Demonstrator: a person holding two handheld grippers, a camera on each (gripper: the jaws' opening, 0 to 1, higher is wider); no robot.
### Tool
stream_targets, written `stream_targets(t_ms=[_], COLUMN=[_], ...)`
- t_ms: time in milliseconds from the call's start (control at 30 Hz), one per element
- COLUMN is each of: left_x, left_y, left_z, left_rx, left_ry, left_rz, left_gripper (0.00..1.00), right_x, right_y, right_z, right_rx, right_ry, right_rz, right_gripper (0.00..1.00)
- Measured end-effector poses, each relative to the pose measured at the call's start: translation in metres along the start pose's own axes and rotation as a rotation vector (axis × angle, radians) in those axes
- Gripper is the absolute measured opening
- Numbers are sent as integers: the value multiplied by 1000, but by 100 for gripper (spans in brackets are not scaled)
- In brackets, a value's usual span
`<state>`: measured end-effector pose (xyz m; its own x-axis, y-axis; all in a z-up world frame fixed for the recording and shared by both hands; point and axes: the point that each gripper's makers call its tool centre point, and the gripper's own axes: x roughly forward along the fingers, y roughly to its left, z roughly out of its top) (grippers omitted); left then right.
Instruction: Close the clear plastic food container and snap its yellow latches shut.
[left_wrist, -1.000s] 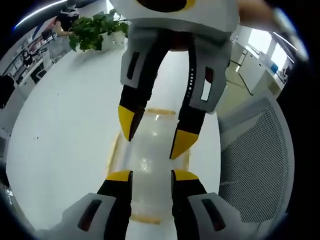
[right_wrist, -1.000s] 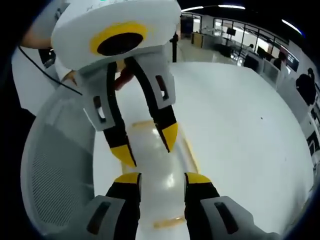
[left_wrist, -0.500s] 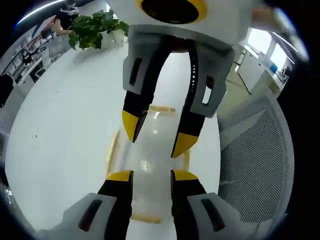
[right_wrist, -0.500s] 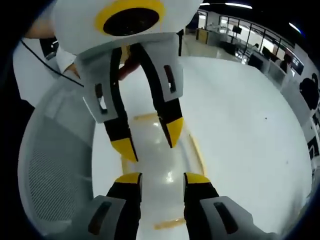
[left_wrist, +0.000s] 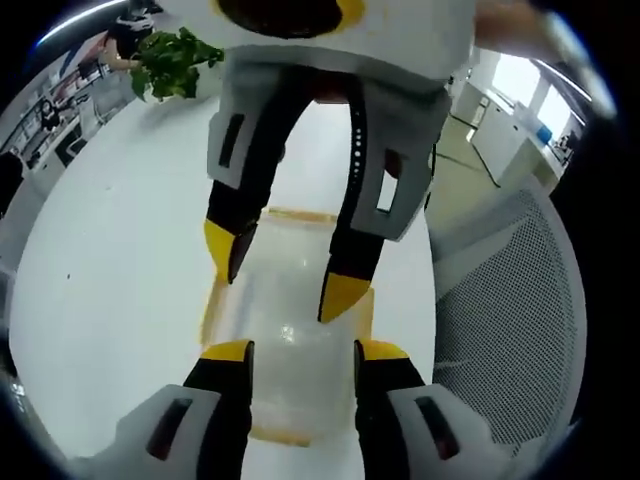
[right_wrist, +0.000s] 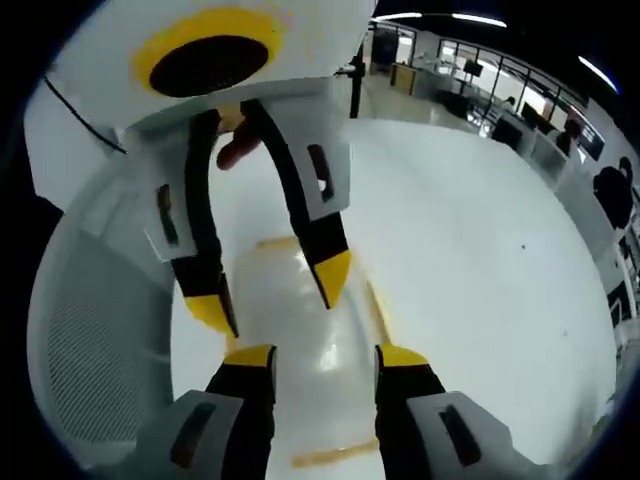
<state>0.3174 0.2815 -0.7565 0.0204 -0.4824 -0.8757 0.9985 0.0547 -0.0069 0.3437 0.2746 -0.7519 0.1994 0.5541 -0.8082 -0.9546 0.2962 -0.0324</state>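
The clear plastic container (left_wrist: 290, 325) lies flat on the white table, its lid on top and yellow latches (left_wrist: 293, 215) along its edges. My left gripper (left_wrist: 303, 352) hangs open just above its near end, jaws straddling the lid. My right gripper (left_wrist: 283, 272) comes in from the far side, open over the lid's middle. In the right gripper view the container (right_wrist: 320, 320) runs away from me under my right gripper (right_wrist: 325, 356), with a yellow latch (right_wrist: 335, 455) at the near end. The left gripper (right_wrist: 268, 292) faces it, open. Neither holds anything.
The white table (left_wrist: 110, 250) stretches wide to one side of the container. A grey mesh chair (left_wrist: 510, 320) stands close against the other side, also seen as the chair (right_wrist: 90, 340). A potted plant (left_wrist: 165, 65) sits far back. A hand (right_wrist: 235, 150) holds the left gripper.
Both grippers' jaws have spread a little wider. The two grippers have drawn closer together over the container, which has stayed in place.
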Motion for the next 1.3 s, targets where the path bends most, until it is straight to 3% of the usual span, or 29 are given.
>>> stream_targets(t_ms=[300,367,633,700,833,1000,1300], left_x=[1,1,2,1,1,1,1], left_y=[1,1,0,-1,0,-5,-10], left_z=[0,0,0,0,1,2,1], left_rx=[8,15,12,9,6,-3,3], left_ry=[12,15,19,18,22,22,30], left_rz=[19,23,27,31,32,-2,-6], left_gripper=[40,40,41,41,41,49,53], right_x=[4,4,9,9,7,5,3], right_y=[-10,-13,-12,-14,-16,-15,-12], right_z=[0,3,-4,-5,-5,-4,-4], right_rx=[15,61,42,95,108,117,121], right_ry=[-8,-9,25,24,17,22,30], right_rz=[16,23,52,65,78,103,143], right_gripper=[42,44,47,48,47,47,48])
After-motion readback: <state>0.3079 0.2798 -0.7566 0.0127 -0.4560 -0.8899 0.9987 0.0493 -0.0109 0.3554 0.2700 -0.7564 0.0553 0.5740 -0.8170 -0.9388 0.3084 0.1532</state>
